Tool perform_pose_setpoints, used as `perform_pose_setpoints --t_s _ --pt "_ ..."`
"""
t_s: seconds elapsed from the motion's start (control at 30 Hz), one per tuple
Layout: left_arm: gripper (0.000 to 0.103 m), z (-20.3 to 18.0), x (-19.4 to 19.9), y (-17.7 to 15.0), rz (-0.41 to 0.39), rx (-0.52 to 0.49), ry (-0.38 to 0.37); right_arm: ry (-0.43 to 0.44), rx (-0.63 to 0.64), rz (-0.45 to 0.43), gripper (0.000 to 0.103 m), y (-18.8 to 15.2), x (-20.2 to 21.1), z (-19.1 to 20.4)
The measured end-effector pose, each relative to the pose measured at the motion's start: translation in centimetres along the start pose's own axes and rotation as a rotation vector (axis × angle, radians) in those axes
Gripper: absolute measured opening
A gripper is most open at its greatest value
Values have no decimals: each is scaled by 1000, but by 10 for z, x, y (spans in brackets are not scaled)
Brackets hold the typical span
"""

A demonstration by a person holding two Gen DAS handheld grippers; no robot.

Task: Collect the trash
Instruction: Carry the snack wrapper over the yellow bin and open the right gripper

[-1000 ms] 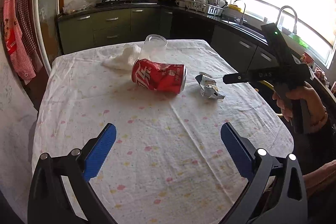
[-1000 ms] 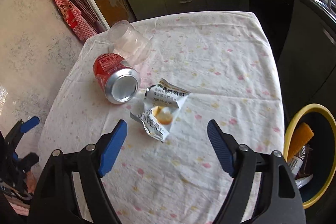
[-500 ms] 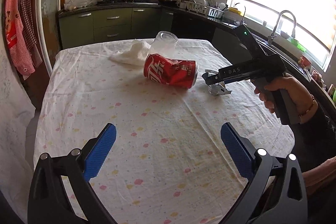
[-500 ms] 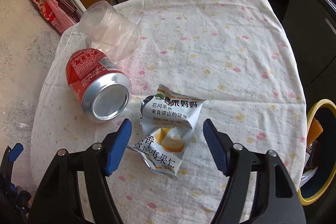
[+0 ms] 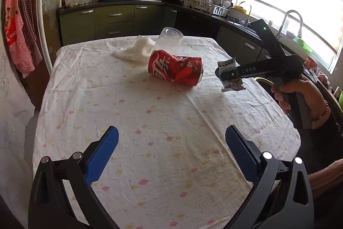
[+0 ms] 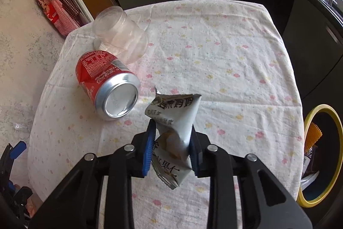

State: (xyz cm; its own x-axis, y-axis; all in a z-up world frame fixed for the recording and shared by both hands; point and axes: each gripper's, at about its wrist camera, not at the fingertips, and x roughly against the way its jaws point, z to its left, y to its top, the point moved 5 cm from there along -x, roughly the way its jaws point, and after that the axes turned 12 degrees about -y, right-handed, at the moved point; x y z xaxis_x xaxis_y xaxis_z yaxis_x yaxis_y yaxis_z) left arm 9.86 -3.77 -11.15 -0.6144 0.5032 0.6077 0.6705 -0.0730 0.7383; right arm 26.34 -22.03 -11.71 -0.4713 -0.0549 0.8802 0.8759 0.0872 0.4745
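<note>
A crumpled silver snack wrapper [image 6: 175, 119] sits between the blue pads of my right gripper [image 6: 172, 128]. Its jaws are closing and the pads press the wrapper's sides. In the left wrist view the same wrapper [image 5: 227, 62] shows at the tip of the right gripper [image 5: 223, 75], just right of a dented red cola can [image 5: 175, 70]. The can [image 6: 107, 87] lies on its side with a clear plastic cup [image 6: 120, 40] tipped over behind it. My left gripper [image 5: 171, 138] hangs open over the near part of the tablecloth, holding nothing.
A white crumpled napkin [image 5: 135, 50] lies behind the can beside the cup [image 5: 169, 40]. A yellow-rimmed bin [image 6: 336, 128] with rubbish inside stands on the floor off the table's right edge. Kitchen cabinets run behind the flowered tablecloth [image 5: 150, 121].
My right gripper came down over the wrapper and its jaws narrowed from wide to pinching it, crumpling it upright. The left gripper stayed open and barely moved.
</note>
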Motion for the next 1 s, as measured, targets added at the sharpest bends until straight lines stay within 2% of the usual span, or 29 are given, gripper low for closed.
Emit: perform_pose_setpoints --t_s 0.27,0.4,0.63,0.83,1.0 --pt "98 -11 -5 0 14 -19 -3 60 -44 -72 21 -16 43 -23" --pt "98 -19 -6 1 17 -38 -5 47 -86 -119 21 -23 66 -48" --pt "98 -29 -12 1 31 -55 -16 -89 -253 -130 21 -45 81 -147" --pt "98 -41 -21 3 48 -79 -20 -234 -385 -82 23 -73 67 -234" --pt "98 -51 -27 6 59 -97 -26 -300 -430 -39 26 -83 48 -278"
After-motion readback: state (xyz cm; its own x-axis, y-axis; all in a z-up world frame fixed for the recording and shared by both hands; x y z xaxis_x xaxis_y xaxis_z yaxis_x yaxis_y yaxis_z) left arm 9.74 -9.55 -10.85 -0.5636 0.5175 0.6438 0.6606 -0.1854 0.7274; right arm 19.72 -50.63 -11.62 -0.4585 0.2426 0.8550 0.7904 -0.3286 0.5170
